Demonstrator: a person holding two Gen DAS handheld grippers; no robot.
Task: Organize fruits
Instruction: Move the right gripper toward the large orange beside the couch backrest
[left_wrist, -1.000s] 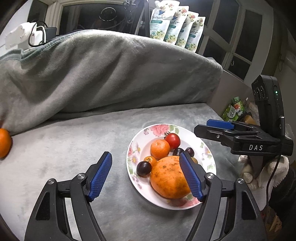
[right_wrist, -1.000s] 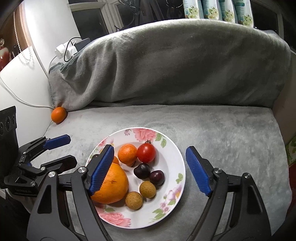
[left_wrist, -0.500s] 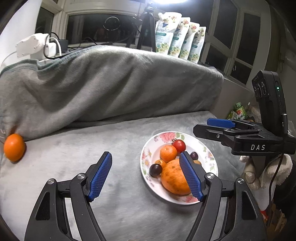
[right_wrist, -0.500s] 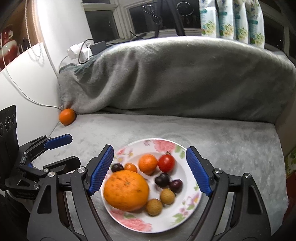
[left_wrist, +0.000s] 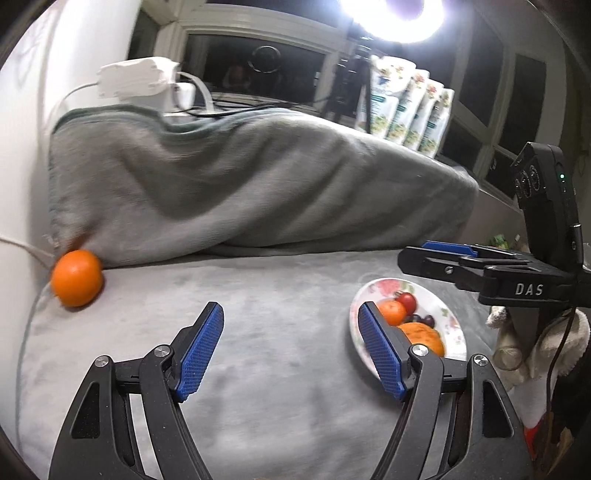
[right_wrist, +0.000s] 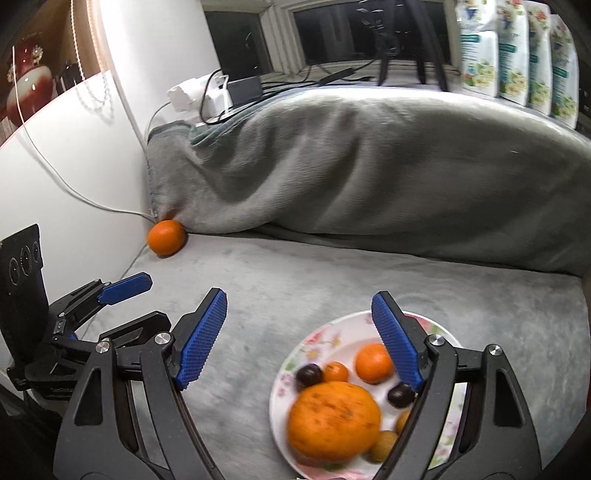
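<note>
Left wrist view: left gripper (left_wrist: 290, 341), fingers wide and empty, over grey blanket (left_wrist: 258, 199); loose orange (left_wrist: 77, 277) far left against blanket fold; floral plate (left_wrist: 448, 321) of fruit at right. Right wrist view: right gripper (right_wrist: 299, 338), fingers wide and empty, above plate (right_wrist: 317, 341) holding large orange (right_wrist: 334, 421) and smaller fruits; loose orange (right_wrist: 166, 237) well apart at the wall.

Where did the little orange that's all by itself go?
The lone orange sits off the plate at the far left of the grey blanket, tucked against the blanket-covered hump beside the white wall.
</note>
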